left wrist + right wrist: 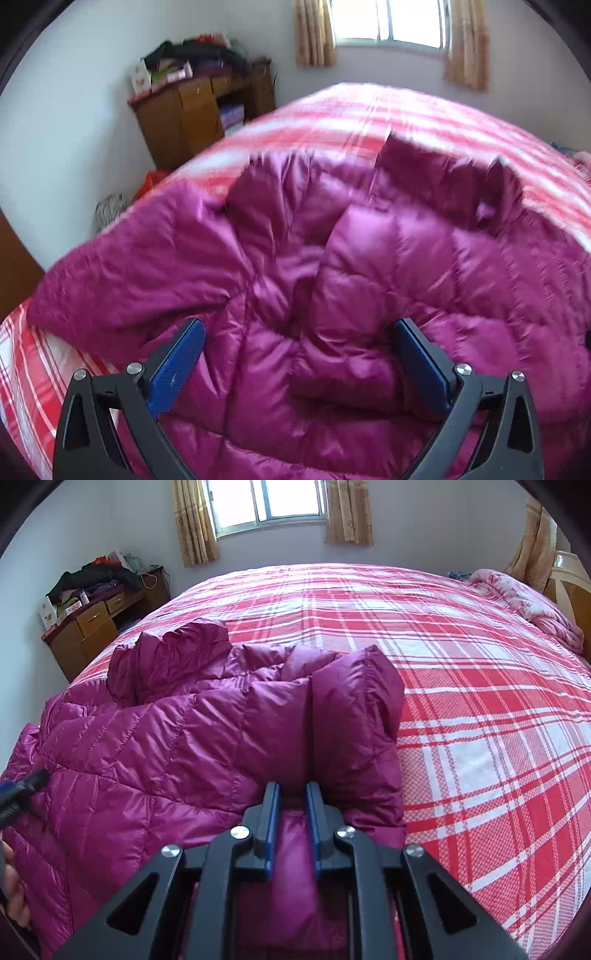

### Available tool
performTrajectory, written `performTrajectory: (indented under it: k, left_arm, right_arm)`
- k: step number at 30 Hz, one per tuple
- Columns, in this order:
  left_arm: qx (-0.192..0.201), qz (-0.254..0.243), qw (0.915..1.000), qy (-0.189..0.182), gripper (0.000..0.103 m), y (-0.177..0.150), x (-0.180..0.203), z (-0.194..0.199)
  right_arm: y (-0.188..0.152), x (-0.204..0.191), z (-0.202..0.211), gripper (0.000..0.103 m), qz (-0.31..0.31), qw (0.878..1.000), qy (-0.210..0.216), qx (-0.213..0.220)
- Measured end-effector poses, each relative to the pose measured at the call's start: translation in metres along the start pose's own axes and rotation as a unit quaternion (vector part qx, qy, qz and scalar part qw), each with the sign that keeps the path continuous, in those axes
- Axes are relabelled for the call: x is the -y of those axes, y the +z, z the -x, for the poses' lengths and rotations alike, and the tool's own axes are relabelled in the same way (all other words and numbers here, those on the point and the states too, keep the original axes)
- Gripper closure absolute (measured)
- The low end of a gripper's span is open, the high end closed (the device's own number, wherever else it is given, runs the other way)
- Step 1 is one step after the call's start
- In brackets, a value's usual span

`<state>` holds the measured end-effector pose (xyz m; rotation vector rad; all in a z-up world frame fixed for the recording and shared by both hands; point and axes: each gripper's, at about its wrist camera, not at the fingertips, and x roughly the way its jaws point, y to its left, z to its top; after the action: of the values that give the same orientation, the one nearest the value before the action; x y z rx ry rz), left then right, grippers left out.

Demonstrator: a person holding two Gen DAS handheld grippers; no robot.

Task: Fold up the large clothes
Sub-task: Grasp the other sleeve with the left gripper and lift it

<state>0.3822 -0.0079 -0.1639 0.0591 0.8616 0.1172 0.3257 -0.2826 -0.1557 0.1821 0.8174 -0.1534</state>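
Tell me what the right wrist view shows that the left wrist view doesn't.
Only the right wrist view: the right tongs pinched on a fold of the magenta puffer jacket, a crumpled pink blanket by the headboard, and wide bare plaid.

Only the left wrist view: the left tongs open above the jacket's rumpled middle, holding nothing.

Both: the jacket on the red plaid bedspread, the cluttered wooden desk and the curtained window.

Daylight enters through the overexposed, curtained rear window. Illumination is bright and even; shadows are soft. The glossy magenta quilted down jacket shows sheen highlights. Left wrist view: motion-blurred. Right wrist view: sharp. Both views: fisheye curvature, dark vignetted corners.
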Motion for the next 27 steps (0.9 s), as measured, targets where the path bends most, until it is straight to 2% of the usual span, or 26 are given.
performTrajectory:
  k: [5, 6, 7, 9, 10, 12, 14, 17, 19, 22, 27]
  left_arm:
    - [-0.004, -0.001, 0.9999, -0.014, 0.001, 0.002, -0.005, 0.003]
    - [-0.001, 0.001, 0.9998, -0.021, 0.001, 0.003, -0.01, 0.007]
    - [0.007, 0.008, 0.9995, -0.028, 0.001, 0.004, -0.019, 0.014]
    - [0.032, 0.04, 0.998, -0.037, 0.001, 0.006, -0.051, 0.031]
    - [0.041, 0.066, 0.9962, -0.038, 0.001, 0.008, -0.074, 0.038]
    - [0.049, 0.122, 0.9908, -0.033, 0.001, 0.009, -0.119, 0.047]
    - [0.055, 0.178, 0.9825, -0.012, 0.001, 0.008, -0.167, 0.052]
    - [0.055, 0.247, 0.9661, 0.051, 0.001, 0.005, -0.24, 0.048]
    - [0.046, 0.275, 0.9537, 0.114, 0.001, 0.003, -0.281, 0.04]
    - [0.021, 0.292, 0.9424, 0.162, 0.001, 0.004, -0.316, 0.02]
    - [-0.005, 0.321, 0.9305, 0.176, 0.001, 0.002, -0.342, -0.016]
  right_arm:
    - [-0.001, -0.005, 0.003, 0.079, 0.012, 1.0, -0.013, 0.014]
    - [-0.003, -0.007, 0.009, 0.07, 0.015, 0.999, -0.012, 0.028]
    - [-0.004, -0.008, 0.015, 0.051, 0.018, 0.999, -0.009, 0.044]
    - [-0.007, -0.011, 0.029, 0.028, 0.027, 0.996, -0.009, 0.079]
    - [-0.008, -0.014, 0.033, 0.022, 0.034, 0.995, -0.011, 0.092]
    - [-0.009, -0.021, 0.036, 0.02, 0.053, 0.993, -0.016, 0.1]
    - [-0.008, -0.027, 0.033, 0.02, 0.067, 0.993, -0.023, 0.092]
    - [-0.005, -0.03, 0.024, 0.02, 0.075, 0.994, -0.029, 0.07]
    - [-0.004, -0.029, 0.02, 0.02, 0.074, 0.995, -0.03, 0.061]
    - [-0.006, -0.027, 0.018, 0.02, 0.07, 0.996, -0.03, 0.057]
    - [-0.007, -0.027, 0.016, 0.02, 0.07, 0.996, -0.035, 0.05]
